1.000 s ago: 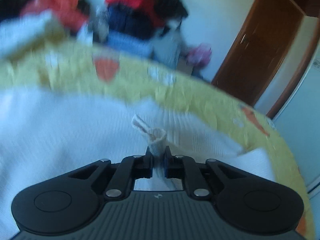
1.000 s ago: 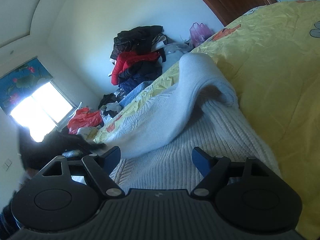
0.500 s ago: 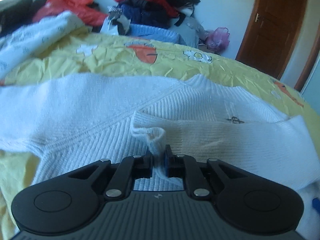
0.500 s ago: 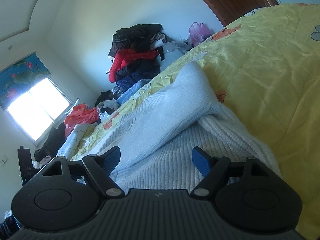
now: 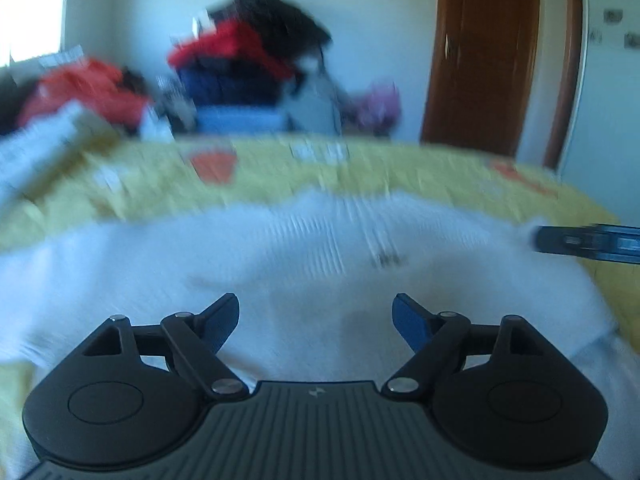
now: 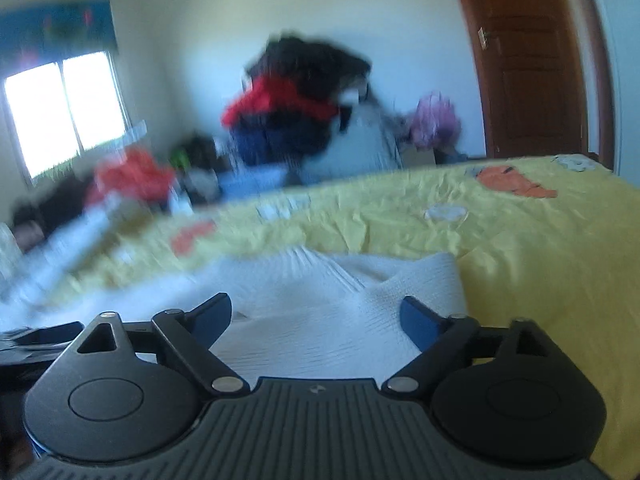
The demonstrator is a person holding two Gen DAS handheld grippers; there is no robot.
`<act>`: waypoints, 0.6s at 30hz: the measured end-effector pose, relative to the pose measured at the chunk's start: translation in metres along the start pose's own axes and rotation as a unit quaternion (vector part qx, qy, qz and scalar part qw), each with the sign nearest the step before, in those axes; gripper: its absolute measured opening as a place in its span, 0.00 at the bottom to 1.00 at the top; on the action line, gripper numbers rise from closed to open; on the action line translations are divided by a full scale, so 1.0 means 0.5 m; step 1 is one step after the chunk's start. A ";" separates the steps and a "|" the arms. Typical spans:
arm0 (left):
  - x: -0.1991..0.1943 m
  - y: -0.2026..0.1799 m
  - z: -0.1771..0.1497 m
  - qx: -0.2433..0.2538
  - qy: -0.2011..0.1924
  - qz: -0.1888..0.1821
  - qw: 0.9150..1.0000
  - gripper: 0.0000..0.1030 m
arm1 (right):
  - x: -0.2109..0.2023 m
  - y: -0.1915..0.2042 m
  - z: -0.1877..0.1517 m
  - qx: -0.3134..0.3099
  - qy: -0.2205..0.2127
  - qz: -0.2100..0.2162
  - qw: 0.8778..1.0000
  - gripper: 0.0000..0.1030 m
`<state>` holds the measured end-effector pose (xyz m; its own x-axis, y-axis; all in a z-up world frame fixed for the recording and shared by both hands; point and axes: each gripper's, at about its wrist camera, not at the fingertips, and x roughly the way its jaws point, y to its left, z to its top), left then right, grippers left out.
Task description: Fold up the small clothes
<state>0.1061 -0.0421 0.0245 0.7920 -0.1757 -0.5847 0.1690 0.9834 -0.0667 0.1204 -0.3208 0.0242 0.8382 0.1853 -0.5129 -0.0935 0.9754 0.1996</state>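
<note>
A white ribbed knit sweater (image 5: 304, 264) lies spread on the yellow bedspread (image 5: 400, 172); it also shows in the right wrist view (image 6: 320, 312), with a folded part lying across it. My left gripper (image 5: 316, 320) is open and empty just above the sweater. My right gripper (image 6: 316, 316) is open and empty over the sweater's right part; one of its fingers (image 5: 584, 240) shows at the right edge of the left wrist view. Both views are blurred by motion.
A pile of red, black and blue clothes (image 6: 300, 104) stands beyond the bed's far edge. More white cloth (image 5: 44, 144) lies at the far left. A brown door (image 6: 532, 60) is at the right, a bright window (image 6: 64, 108) at the left.
My left gripper has opened and let go of the sweater's cuff, which now lies on the sweater. Both grippers have swung to face across the bed; the right one stays open.
</note>
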 end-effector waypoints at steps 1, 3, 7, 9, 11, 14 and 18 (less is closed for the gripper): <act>0.020 0.004 -0.006 -0.006 0.021 -0.003 1.000 0.82 | 0.028 -0.002 -0.005 -0.008 0.020 -0.015 1.000 0.84; 0.038 0.013 -0.026 -0.001 0.024 -0.005 1.000 0.82 | 0.072 -0.008 -0.029 -0.030 0.054 -0.036 0.997 0.84; 0.039 0.017 -0.031 -0.002 0.025 -0.020 0.999 0.84 | 0.070 -0.005 -0.075 -0.075 0.032 -0.025 0.996 0.85; 0.044 0.013 -0.030 0.000 0.026 -0.020 0.999 0.88 | 0.071 -0.003 -0.078 -0.075 0.035 -0.023 0.996 0.87; 0.045 0.013 -0.029 0.005 0.027 -0.020 0.999 0.89 | 0.074 0.004 -0.079 -0.085 0.039 -0.027 0.995 0.89; 0.001 0.037 -0.030 -0.008 0.001 -0.023 1.000 0.89 | 0.071 0.001 -0.079 -0.082 0.039 -0.023 0.996 0.89; -0.119 0.154 -0.045 -0.034 -0.061 0.021 0.997 0.90 | 0.066 -0.005 -0.069 -0.080 0.037 -0.021 0.996 0.90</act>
<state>0.0589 0.0449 0.0357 0.8641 -0.1342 -0.4851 0.0969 0.9901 -0.1013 0.1298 -0.3130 -0.0224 0.8019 0.1473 -0.5790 -0.1491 0.9878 0.0448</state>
